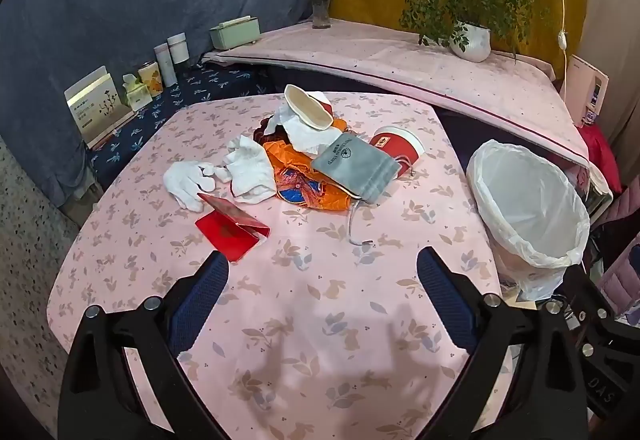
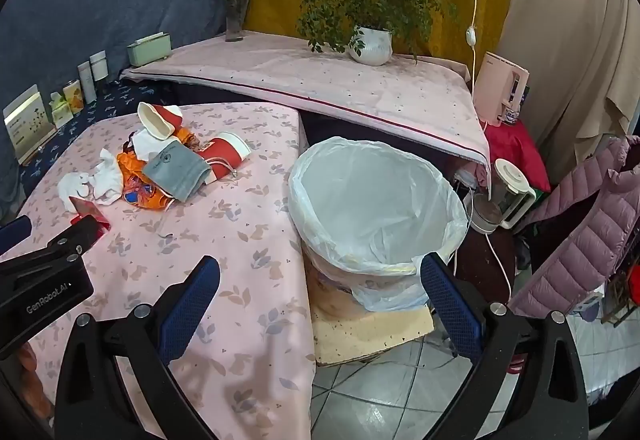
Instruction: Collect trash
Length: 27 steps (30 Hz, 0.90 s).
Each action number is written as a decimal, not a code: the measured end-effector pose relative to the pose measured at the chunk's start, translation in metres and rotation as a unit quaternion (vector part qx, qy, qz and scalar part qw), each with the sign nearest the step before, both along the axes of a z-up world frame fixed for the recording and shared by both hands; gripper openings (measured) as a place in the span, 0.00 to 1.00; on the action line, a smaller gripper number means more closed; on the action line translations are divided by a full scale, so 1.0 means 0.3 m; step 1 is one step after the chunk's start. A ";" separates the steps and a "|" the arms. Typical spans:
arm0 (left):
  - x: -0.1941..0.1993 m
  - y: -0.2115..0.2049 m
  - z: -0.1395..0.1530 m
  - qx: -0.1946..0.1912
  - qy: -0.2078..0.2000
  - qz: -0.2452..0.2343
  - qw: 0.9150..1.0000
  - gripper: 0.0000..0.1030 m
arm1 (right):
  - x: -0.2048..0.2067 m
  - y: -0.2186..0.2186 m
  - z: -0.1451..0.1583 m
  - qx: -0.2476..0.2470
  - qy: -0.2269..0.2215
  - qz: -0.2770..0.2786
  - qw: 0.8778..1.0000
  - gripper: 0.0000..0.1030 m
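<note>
A pile of trash lies on the pink floral table [image 1: 304,320]: a red folded card [image 1: 232,230], white gloves [image 1: 188,182], an orange wrapper [image 1: 304,176], a grey pouch [image 1: 356,164], a red paper cup [image 1: 396,148], and a crumpled cup on white tissue [image 1: 308,108]. A bin lined with a white bag [image 1: 528,200] stands right of the table. My left gripper [image 1: 322,272] is open and empty, hovering near the table's front. My right gripper [image 2: 320,280] is open and empty, in front of the bin [image 2: 376,208]. The pile also shows in the right wrist view [image 2: 176,164].
A raised pink-covered shelf [image 1: 400,56] behind holds a potted plant [image 1: 472,36], a flower vase [image 1: 320,4] and a green box [image 1: 234,32]. Jars and cards [image 1: 160,68] stand at the left. A kettle [image 2: 508,192] and a pink jacket [image 2: 580,232] are right of the bin.
</note>
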State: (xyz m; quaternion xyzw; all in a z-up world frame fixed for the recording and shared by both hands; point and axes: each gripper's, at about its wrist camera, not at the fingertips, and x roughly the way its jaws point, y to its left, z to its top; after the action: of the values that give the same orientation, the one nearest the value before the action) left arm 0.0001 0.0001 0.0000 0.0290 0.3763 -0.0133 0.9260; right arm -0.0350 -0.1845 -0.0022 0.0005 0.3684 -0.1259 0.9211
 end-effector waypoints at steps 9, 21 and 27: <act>-0.002 0.018 0.011 -0.007 0.005 0.004 1.000 0.88 | -0.010 0.007 0.023 0.001 -0.011 -0.003 1.000 0.93; -0.054 -0.042 0.022 -0.010 -0.008 0.008 1.000 0.88 | -0.043 0.034 0.067 -0.010 -0.015 -0.010 1.000 0.93; -0.104 -0.120 0.011 -0.011 -0.006 0.000 1.000 0.88 | -0.061 0.042 0.072 -0.016 -0.019 -0.009 1.000 0.93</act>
State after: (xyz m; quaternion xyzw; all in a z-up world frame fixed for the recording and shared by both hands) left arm -0.0311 -0.0358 0.0034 0.0185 0.3705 -0.0170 0.9285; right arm -0.0532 -0.1720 0.0195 -0.0082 0.3490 -0.1395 0.9267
